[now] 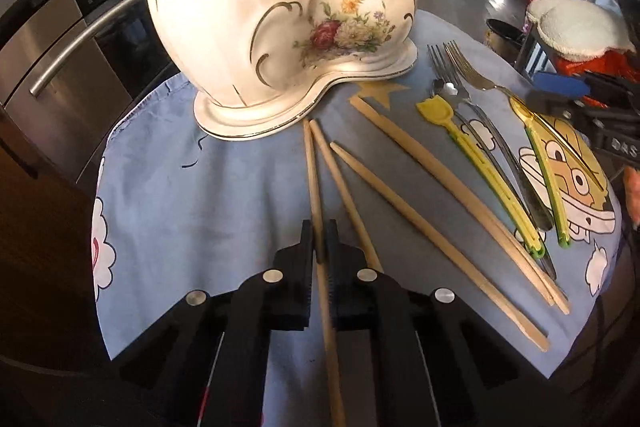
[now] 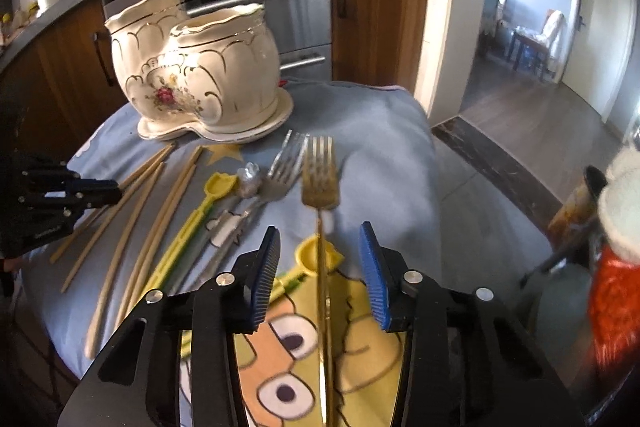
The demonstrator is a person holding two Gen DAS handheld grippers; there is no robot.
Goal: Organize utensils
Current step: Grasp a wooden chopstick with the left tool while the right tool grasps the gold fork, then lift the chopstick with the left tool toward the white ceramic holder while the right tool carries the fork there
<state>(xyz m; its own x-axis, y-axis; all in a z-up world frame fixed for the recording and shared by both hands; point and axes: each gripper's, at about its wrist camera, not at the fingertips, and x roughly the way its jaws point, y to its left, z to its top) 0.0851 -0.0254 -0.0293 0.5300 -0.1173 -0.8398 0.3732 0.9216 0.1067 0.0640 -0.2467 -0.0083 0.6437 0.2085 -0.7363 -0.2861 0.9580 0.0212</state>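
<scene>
Black jaws of the left gripper [image 1: 319, 241] are clamped tight on a wooden chopstick [image 1: 316, 187], which runs up between them toward the ceramic holder. Beside it on the blue cartoon cloth [image 1: 224, 187] lie more loose chopsticks [image 1: 400, 203]. On the other side, the right gripper [image 2: 320, 259] has its blue pads [image 2: 374, 275] partway apart, straddling the handle of a gold fork [image 2: 319, 183] without touching it. Left of that fork lie a silver fork [image 2: 282, 171] and a yellow spoon [image 2: 208, 199]. Beyond everything stands the white floral two-pot utensil holder [image 2: 192, 75], upright.
</scene>
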